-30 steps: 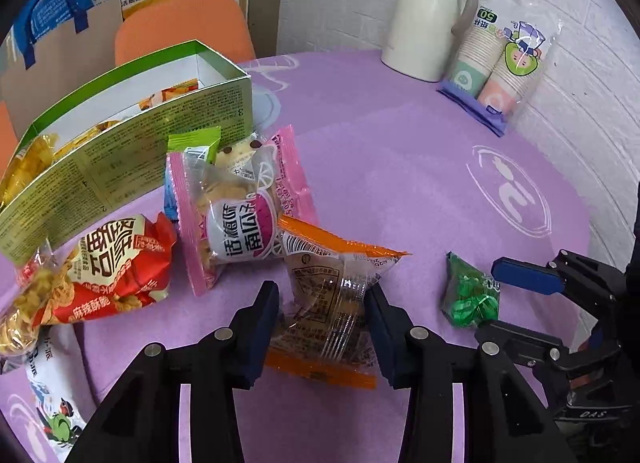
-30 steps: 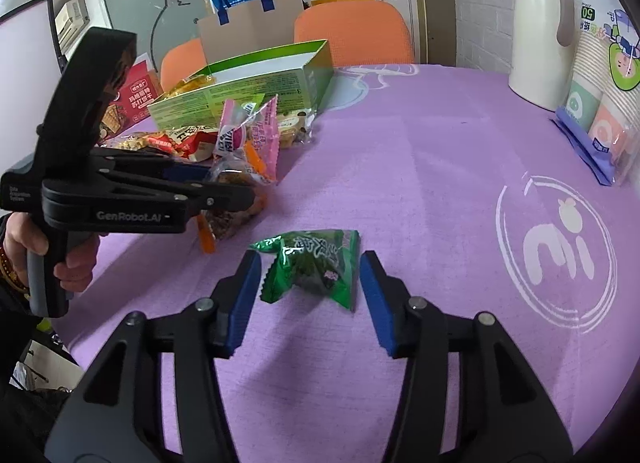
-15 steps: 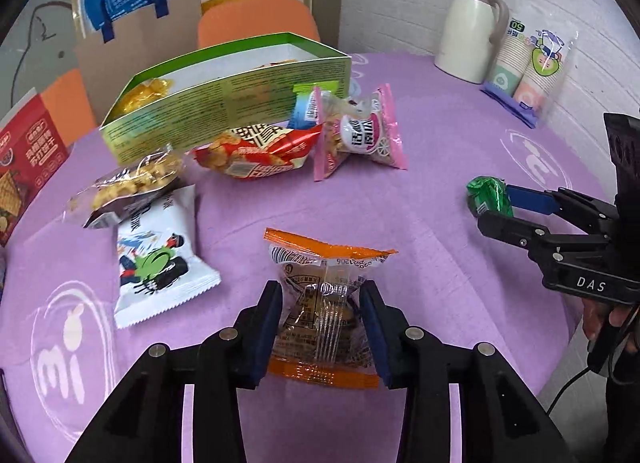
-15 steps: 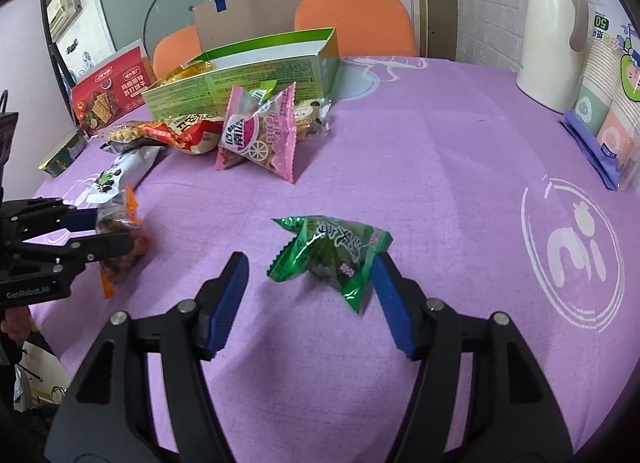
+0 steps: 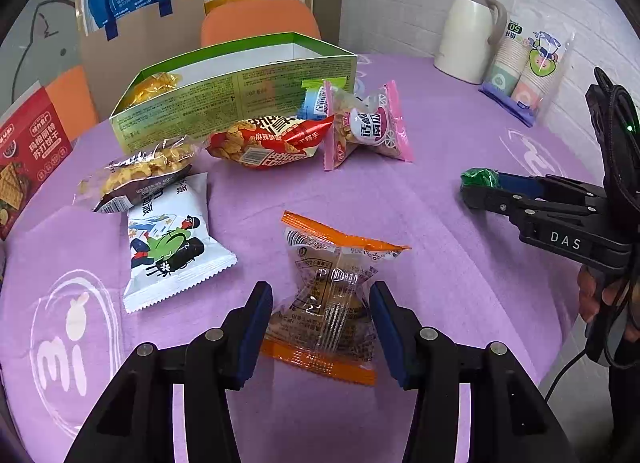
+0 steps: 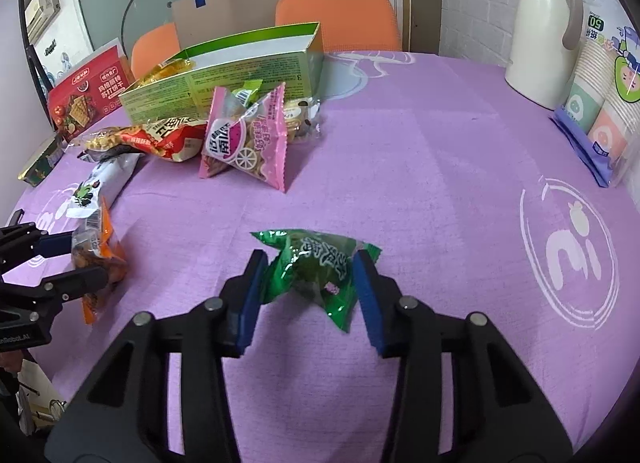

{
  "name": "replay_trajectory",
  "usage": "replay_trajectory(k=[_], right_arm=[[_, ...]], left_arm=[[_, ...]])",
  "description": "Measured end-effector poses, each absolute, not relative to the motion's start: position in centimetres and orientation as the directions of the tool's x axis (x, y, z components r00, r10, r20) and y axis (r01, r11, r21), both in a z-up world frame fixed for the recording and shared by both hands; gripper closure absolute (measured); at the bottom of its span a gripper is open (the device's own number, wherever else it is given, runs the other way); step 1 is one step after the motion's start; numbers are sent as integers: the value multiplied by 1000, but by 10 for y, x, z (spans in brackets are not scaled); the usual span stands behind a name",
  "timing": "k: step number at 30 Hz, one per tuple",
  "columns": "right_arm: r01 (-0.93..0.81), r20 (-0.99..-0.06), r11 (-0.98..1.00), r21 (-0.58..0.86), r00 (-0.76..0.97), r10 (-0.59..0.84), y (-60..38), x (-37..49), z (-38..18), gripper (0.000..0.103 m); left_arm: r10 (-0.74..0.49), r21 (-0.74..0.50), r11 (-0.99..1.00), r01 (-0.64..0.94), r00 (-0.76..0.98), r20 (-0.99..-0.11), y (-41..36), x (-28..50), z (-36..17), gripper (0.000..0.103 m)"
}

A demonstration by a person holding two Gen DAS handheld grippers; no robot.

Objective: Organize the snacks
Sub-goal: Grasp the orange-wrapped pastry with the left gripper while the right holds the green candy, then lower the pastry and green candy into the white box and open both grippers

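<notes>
My left gripper (image 5: 320,319) is shut on an orange-edged clear snack packet (image 5: 332,291) and holds it over the purple table; it also shows in the right wrist view (image 6: 96,255). My right gripper (image 6: 308,287) is shut on a green snack packet (image 6: 316,263), whose tip shows in the left wrist view (image 5: 478,179). A green open box (image 5: 240,91) stands at the back with yellow snacks inside. In front of it lie a red packet (image 5: 268,143), a pink packet (image 5: 368,127), a white packet (image 5: 172,239) and a dark puffed-snack bag (image 5: 136,175).
A white kettle (image 6: 548,27) and wrapped paper cups (image 6: 600,103) stand at the back right. A red cracker box (image 5: 28,151) stands at the left edge. Orange chairs (image 6: 340,19) and a paper bag (image 6: 228,7) are behind the table. The purple tablecloth (image 6: 420,167) is printed with white logos.
Both grippers pulled back from the snack pile, each carrying its packet. The right gripper's jaws closed in on the green packet. The left one moved left, away from the box.
</notes>
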State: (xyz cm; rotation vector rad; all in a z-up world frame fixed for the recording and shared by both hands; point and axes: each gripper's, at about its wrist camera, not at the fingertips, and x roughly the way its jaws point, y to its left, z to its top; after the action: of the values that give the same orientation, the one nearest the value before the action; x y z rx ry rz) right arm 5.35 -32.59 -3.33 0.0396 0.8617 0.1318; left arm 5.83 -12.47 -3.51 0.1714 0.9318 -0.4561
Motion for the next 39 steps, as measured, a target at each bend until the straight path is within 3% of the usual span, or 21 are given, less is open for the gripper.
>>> replay_trajectory(k=[3,7,17,27,39], right_arm=[[-104,-752,991,79,647,128,-324,53,-31,69],[-114,-751,990,81,646,136,-319,53,-30,73],[-169,-708,982,89,682,181,-299,40,-7,74],[-258,-629,962,91,734,256,-268,43,31,74],[-306,-570,934,186,740,356,-249,137,65,74]], left_arm=[[-311,-64,893,446,507,-804,-123,59,-35,51],[-315,-68,892,447,506,-803,-121,57,-35,52],[-355,-93,879,469,510,-784,-113,48,-28,68],[-347,-69,902,427,619,-704,-85,57,23,69],[-271,-49,947,319,704,-656,-69,158,81,69]])
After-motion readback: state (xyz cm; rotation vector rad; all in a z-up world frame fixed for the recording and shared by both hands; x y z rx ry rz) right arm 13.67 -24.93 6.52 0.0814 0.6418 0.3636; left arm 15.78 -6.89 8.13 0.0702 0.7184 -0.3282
